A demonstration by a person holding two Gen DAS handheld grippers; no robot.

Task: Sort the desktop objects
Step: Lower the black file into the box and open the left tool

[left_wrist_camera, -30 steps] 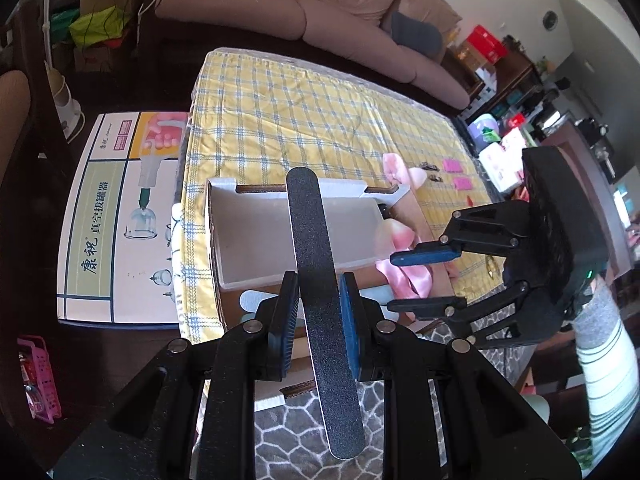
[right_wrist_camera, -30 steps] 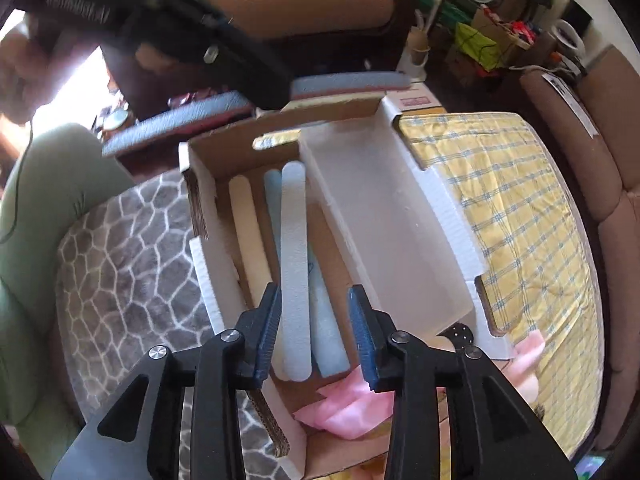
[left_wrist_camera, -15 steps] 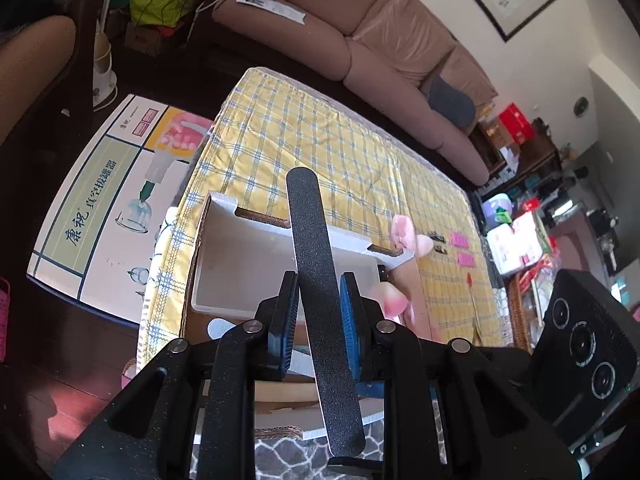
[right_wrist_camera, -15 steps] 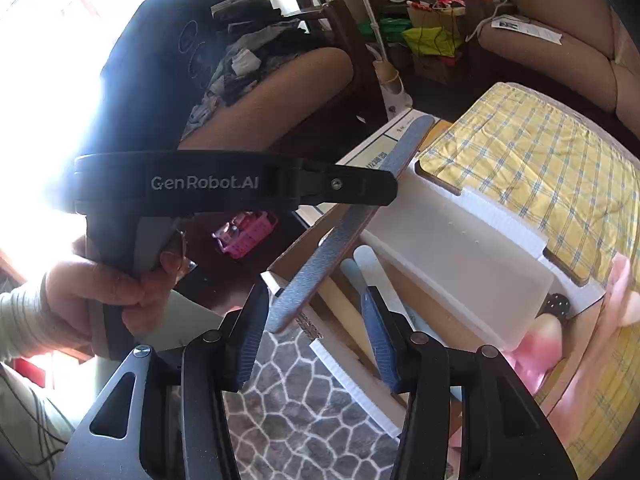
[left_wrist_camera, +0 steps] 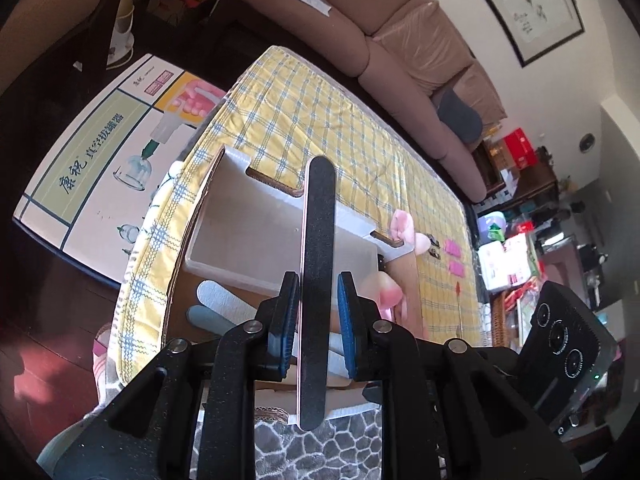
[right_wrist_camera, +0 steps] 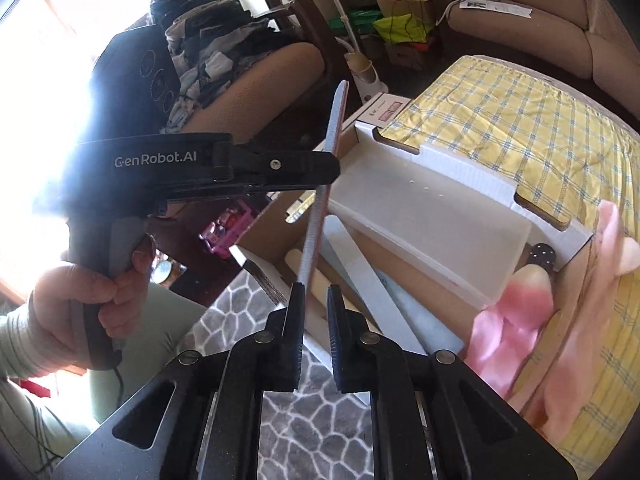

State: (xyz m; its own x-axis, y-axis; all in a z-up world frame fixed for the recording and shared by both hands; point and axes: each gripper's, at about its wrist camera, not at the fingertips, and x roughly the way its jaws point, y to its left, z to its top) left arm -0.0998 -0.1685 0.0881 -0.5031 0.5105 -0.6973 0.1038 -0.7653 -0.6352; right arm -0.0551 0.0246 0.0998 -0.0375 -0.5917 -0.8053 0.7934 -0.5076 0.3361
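We are in a lived-in home living room: a long brown sofa (left_wrist_camera: 404, 60) runs just behind the low table under a yellow plaid cloth (left_wrist_camera: 320, 128), a framed ink painting (left_wrist_camera: 520, 4) hangs above the sofa, and clothes (right_wrist_camera: 208, 48) lie heaped on an armchair near the table.

My L wrist cam looks down close over the cardboard box (left_wrist_camera: 224, 216) toward the sofa (left_wrist_camera: 400, 40); R cam views same box (right_wrist_camera: 440, 184) from the opposite side.
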